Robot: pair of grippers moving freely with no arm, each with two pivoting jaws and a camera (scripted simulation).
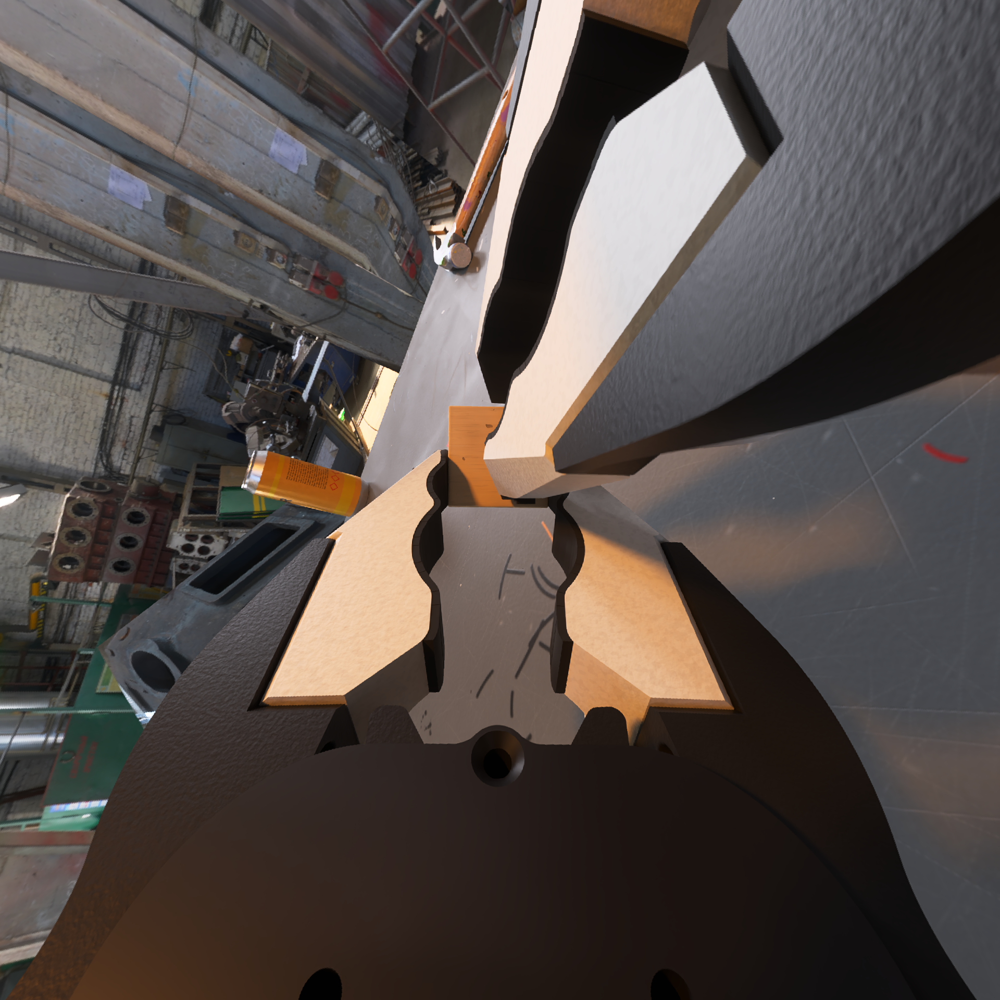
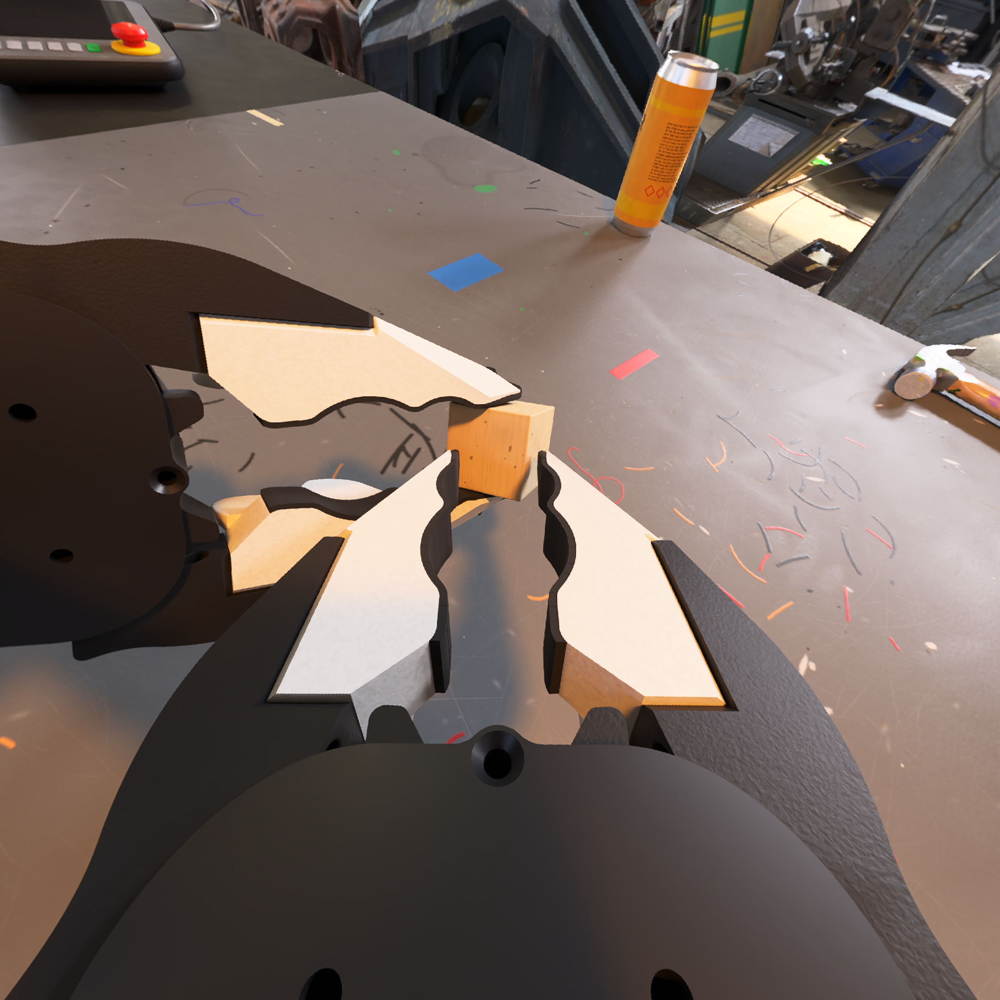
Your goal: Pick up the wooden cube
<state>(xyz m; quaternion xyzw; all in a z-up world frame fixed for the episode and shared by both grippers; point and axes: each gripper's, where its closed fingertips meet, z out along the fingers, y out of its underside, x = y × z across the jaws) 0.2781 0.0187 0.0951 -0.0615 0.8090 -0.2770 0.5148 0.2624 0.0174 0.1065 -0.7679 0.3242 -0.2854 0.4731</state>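
Observation:
The wooden cube [image 2: 495,443] sits between the fingers of my left gripper [image 2: 500,449], which reaches in from the left, turned on its side. One finger lies on the cube's top and the other runs under it, so the cube sits just off the table [image 2: 324,189]. In the left wrist view the cube [image 1: 468,454] rests against one fingertip of my left gripper [image 1: 500,481]; the other gripper's finger hides its far side. My right gripper [image 2: 497,457] is open, with its fingertips at the cube's near corners. It also shows in the left wrist view [image 1: 506,438].
An orange can [image 2: 663,146] stands at the table's far edge. A hammer [image 2: 936,376] lies at the right edge. A control pendant with a red button [image 2: 81,48] sits far left. Flat blue [image 2: 465,270] and red [image 2: 633,362] patches mark the tabletop.

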